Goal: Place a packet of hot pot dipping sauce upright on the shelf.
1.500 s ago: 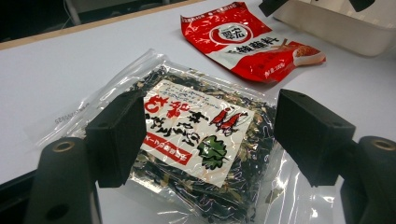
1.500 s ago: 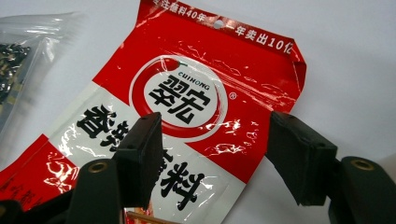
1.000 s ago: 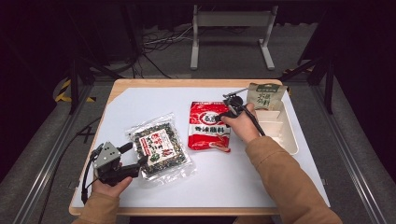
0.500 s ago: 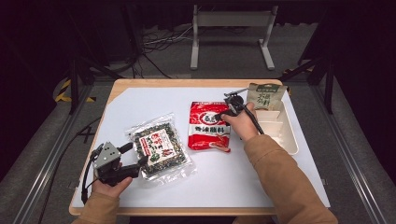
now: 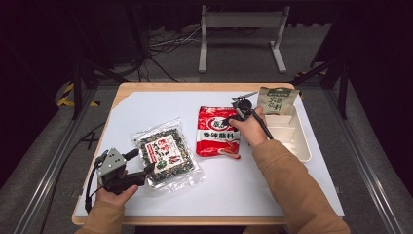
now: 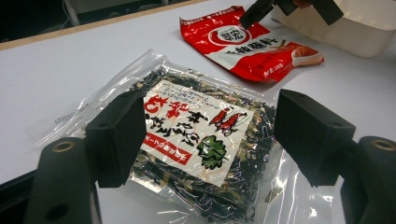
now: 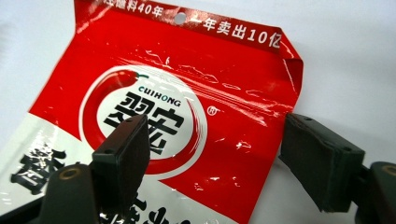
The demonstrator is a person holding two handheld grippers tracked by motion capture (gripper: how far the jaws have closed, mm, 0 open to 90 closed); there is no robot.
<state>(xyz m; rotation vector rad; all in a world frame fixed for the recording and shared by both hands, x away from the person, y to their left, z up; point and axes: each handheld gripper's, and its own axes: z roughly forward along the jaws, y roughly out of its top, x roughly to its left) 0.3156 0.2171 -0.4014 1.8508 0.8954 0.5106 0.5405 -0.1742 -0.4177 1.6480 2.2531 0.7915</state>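
A red seasoning packet [image 5: 217, 131] lies flat at the table's middle. My right gripper [image 5: 233, 118] hovers open over its top right corner, one jaw above the printed logo and the other past the packet's edge [image 7: 187, 116]. My right gripper [image 7: 219, 154] holds nothing. A clear bag of dark dried seaweed [image 5: 165, 156] with a white and red label lies to the left. My left gripper [image 5: 141, 165] sits low at the bag's near left side. In its own view my left gripper [image 6: 212, 130] is open, its jaws framing the bag [image 6: 196, 140] without gripping it.
A white divided tray [image 5: 292, 134] stands at the right of the table, with a green-brown pouch [image 5: 277, 101] leaning at its far end. The tray's corner [image 6: 369, 28] shows beyond the red packet [image 6: 252, 44]. White table surface stretches along the front and the far left.
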